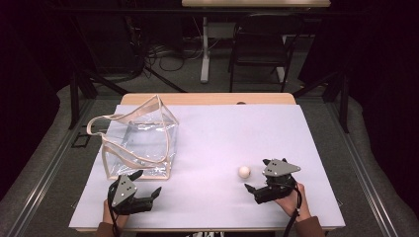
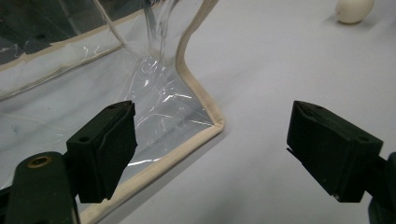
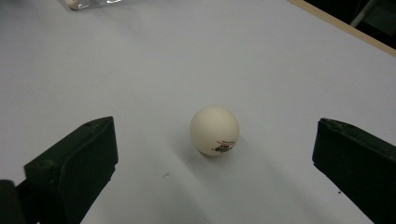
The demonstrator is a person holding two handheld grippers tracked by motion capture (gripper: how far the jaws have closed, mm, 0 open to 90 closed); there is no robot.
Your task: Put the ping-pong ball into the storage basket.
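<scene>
Step in hand, by judgement: approach, before any grasp. The right hand-held gripper [image 1: 258, 186] sits low over the desk [image 1: 207, 143], jaws wide apart and empty, aimed at the white ball [image 3: 214, 130], which rests on the desk just ahead of the jaws. The left hand-held gripper [image 1: 146, 183] is likewise spread and empty, near the front corner of the clear bag [image 1: 141, 143]. Next move likely calls for advancing the right jaws around the ball and closing gently, since it may roll.

A glossy clear plastic bag [image 1: 140, 143] with beige cloth trim, a matt white ball [image 3: 214, 130], a smooth matt table cover [image 1: 222, 133].
</scene>
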